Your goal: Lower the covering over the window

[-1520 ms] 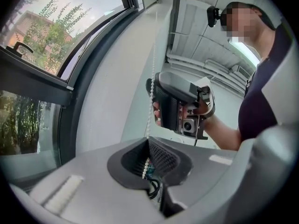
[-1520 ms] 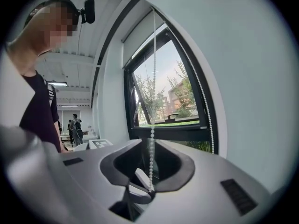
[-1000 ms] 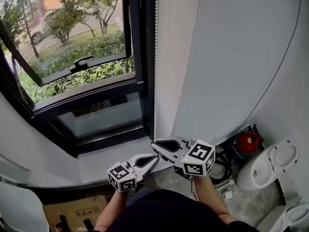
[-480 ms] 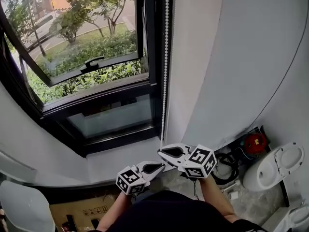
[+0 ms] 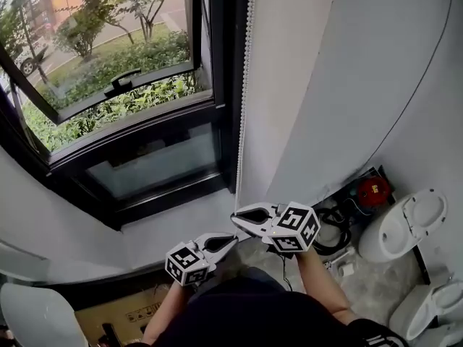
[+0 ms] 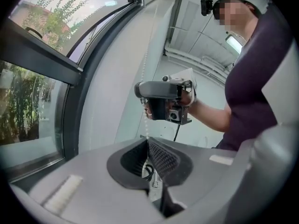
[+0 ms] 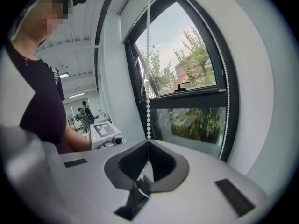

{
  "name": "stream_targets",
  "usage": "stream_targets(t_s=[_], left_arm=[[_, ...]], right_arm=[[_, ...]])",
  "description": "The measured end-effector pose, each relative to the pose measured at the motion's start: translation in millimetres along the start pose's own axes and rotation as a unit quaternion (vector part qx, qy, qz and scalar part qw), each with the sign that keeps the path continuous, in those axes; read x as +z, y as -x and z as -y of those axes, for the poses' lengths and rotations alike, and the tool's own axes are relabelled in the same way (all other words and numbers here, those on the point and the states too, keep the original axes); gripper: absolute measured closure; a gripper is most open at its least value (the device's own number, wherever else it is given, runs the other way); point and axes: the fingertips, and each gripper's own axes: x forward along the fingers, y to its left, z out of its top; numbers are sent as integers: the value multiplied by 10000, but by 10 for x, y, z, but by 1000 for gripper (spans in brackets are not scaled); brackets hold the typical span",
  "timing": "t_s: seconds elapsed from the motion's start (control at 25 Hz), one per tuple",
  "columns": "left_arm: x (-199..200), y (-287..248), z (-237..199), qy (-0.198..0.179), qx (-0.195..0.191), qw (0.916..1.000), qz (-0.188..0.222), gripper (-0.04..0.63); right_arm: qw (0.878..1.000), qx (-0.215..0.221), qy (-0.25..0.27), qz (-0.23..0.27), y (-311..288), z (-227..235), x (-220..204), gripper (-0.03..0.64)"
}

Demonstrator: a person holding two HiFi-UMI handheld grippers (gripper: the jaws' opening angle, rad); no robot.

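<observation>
The window [image 5: 123,63] has a dark frame, and trees and a hedge show through its glass. The bead chain [image 5: 243,107] hangs along the window's right edge and runs down to its lower right corner, above the pale sill [image 5: 181,226].

The right gripper [image 5: 239,216] is at that corner, just under the chain's lower end. In the right gripper view its jaws are closed together at the tips of the right gripper [image 7: 148,143], pinching the chain [image 7: 148,78], which rises straight up from them. A 2nd strand [image 7: 223,78] runs beside the frame's right edge.

The left gripper [image 5: 230,239] sits just below and slightly left of the right one, near the sill's front edge. In the left gripper view the jaws of the left gripper [image 6: 147,141] also meet at the tips, with a short run of chain [image 6: 147,125] going into them from above. That run comes down from the right gripper [image 6: 163,99], which a hand [image 6: 188,97] grips.

So both tongs are narrow and each holds the chain, the right one above the left one.

A grey wall [image 5: 347,85] stands right of the window, with a thin black cable [image 5: 427,71] curving across it. By the floor's right edge lies a red object [image 5: 373,191].
</observation>
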Motion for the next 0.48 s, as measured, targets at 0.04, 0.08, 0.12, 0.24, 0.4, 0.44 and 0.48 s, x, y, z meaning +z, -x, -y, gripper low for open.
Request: stream_targets(t_s=[0.04, 0.08, 0.12, 0.24, 0.4, 0.44, 0.48], left_arm=[[-16, 27, -3, 43, 13, 10000, 56, 581], [-24, 59, -3, 110, 7, 9998, 134, 581], [-31, 91, -7, 180, -5, 9996, 203, 581], [-6, 171, -28, 267, 53, 9991, 312, 578], [124, 297, 2, 200, 3, 9986, 495, 463], [177, 333, 18, 181, -19, 9982, 571, 463], [247, 361, 36, 167, -32, 9976, 672, 463]], right_arm=[[9999, -9, -73, 78, -2, -19, -6, 603], [9998, -44, -106, 138, 0, -34, -9, 603], [9997, -82, -115, 174, 5, -43, -13, 603], [9992, -128, -215, 296, 39, -46, -26, 603], [9981, -201, -319, 488, 83, -60, -27, 603], [9982, -214, -267, 484, 89, -75, -31, 603], [9986, -238, -177, 439, 98, -83, -40, 603]])
